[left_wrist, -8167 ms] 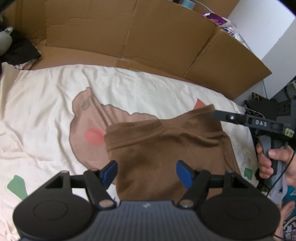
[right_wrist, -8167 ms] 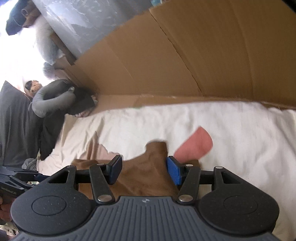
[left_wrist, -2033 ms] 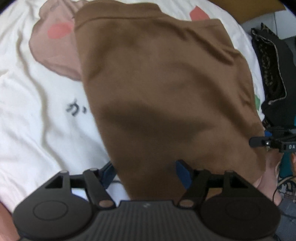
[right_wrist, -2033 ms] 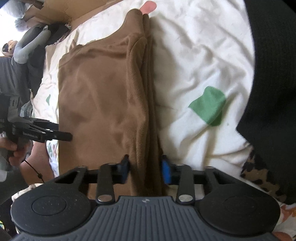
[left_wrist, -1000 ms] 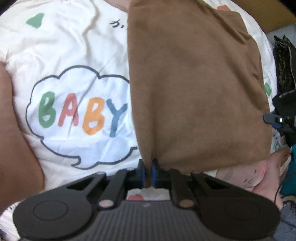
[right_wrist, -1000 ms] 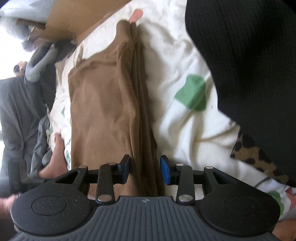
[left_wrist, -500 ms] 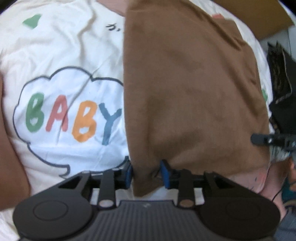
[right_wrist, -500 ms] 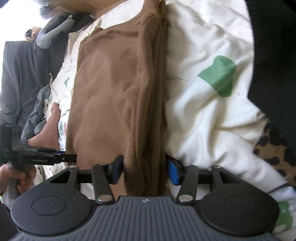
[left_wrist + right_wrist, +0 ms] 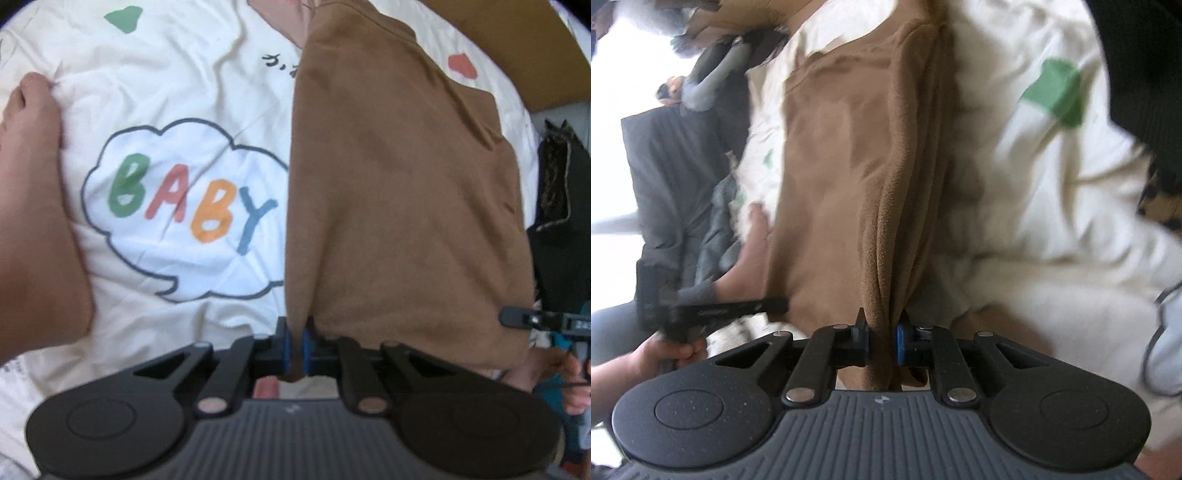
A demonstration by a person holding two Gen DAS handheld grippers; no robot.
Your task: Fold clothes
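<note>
1. Left gripper point(image 9: 294, 345): jaws pressed nearly together, pinching the near left corner of the brown garment point(image 9: 399, 184). They have just been closing, with fabric between them.
2. Right gripper point(image 9: 881, 341): jaws have just been closing on the bunched near right edge of the garment point(image 9: 857, 166); several layers sit between the pads.
3. Garment location: ahead of both grippers, spread on the printed sheet point(image 9: 192, 206), running away from the fingertips; near corners held at both.
4. Handling (judgement): fleece-like, soft and light, no stiffness, will sag between the two holds. Low slip risk, but stacked layers may slide apart. Best held at the near corners, as now, catching all layers.
5. Containers: none in use. Cardboard point(image 9: 517, 40) stands beyond the far edge (contents cannot be told).
6. Dark clothes point(image 9: 1145, 55) lie to the right of the right gripper.
</note>
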